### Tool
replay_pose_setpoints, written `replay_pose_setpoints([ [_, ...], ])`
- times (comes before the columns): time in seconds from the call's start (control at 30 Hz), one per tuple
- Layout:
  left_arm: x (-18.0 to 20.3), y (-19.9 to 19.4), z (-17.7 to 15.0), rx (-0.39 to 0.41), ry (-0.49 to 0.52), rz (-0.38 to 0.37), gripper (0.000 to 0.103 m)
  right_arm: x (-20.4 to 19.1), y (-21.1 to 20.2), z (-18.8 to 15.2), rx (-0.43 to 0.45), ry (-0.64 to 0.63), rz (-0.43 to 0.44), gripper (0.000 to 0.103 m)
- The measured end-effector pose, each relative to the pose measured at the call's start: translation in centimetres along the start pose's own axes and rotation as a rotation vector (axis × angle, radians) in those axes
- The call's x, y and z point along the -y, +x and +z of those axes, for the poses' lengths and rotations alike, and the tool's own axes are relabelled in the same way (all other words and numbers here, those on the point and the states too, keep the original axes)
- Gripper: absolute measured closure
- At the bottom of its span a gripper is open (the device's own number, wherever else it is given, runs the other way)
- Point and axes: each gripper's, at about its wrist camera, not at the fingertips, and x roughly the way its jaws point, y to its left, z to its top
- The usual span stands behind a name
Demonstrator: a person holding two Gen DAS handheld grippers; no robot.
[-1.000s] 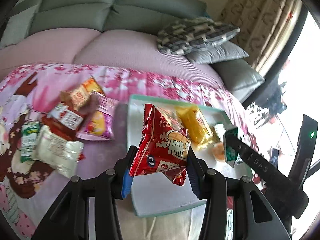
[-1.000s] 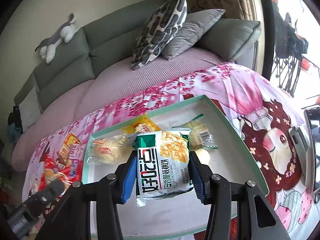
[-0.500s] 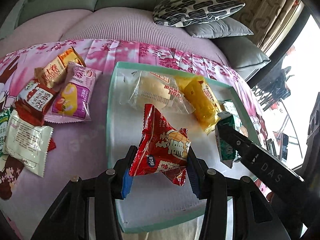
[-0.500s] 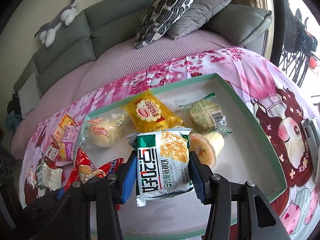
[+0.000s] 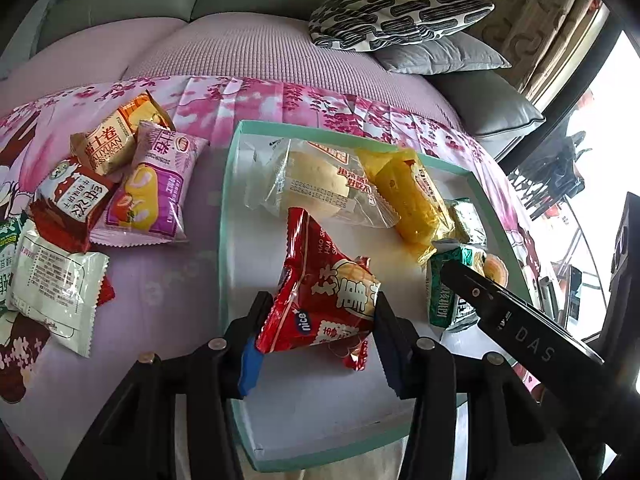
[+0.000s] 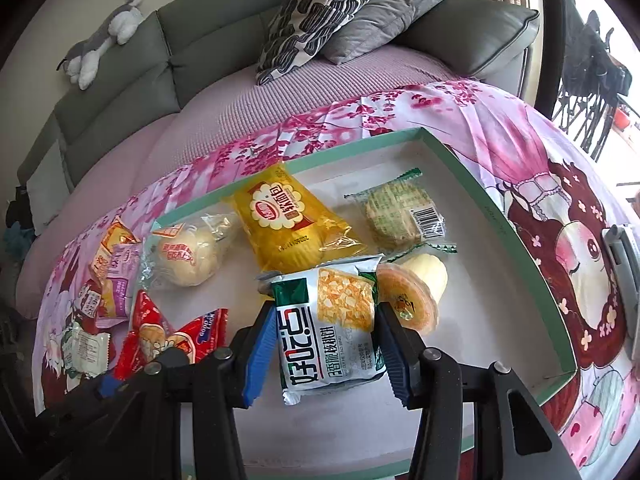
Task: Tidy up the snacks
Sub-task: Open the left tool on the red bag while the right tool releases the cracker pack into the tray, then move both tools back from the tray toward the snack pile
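Note:
A teal-rimmed white tray (image 5: 224, 220) lies on the pink flowered cloth. Just above its near part my left gripper (image 5: 320, 300) holds a red snack packet (image 5: 324, 292). Its jaws are opening, while both pads still touch the packet. To the right, my right gripper (image 6: 324, 308) is shut on a green-and-white snack packet (image 6: 332, 328) over the tray's middle. In the tray (image 6: 492, 208) lie a clear-wrapped bun (image 5: 320, 188), a yellow packet (image 6: 280, 220), a round biscuit in a green wrapper (image 6: 400, 212) and a small orange tart (image 6: 412, 296).
Several loose snack packets lie heaped on the cloth left of the tray, among them a purple one (image 5: 152, 188) and a white one (image 5: 56, 284). A grey sofa with patterned cushions (image 5: 396, 16) is behind. A plush toy (image 6: 104, 36) rests on the sofa back.
Both grippers came down closer to the tray with their packets during the first half second, then stayed still. The packets remain between the jaws.

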Motion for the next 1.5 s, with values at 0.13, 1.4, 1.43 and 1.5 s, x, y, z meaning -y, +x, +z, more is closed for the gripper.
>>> replay_pose_setpoints([
  [0.13, 0.1, -0.9, 0.1, 0.029, 0.008, -0.007, 0.042, 0.0, -0.2, 0.1, 0.008, 0.0, -0.001, 0.051],
  [1.4, -7.7, -3.5, 0.4, 0.14, -0.167, 0.521, 0.007, -2.0, -0.6, 0.0, 0.056, -0.108, 0.019, 0.0],
  [1.43, -7.8, -3.6, 0.3, 0.146, -0.171, 0.525, 0.007, -2.1, -0.7, 0.0, 0.056, -0.109, 0.019, 0.0],
  [1.5, -7.9, -3.6, 0.4, 0.149, -0.171, 0.536, 0.007, -2.2, -0.7, 0.0, 0.058, -0.112, 0.016, 0.0],
])
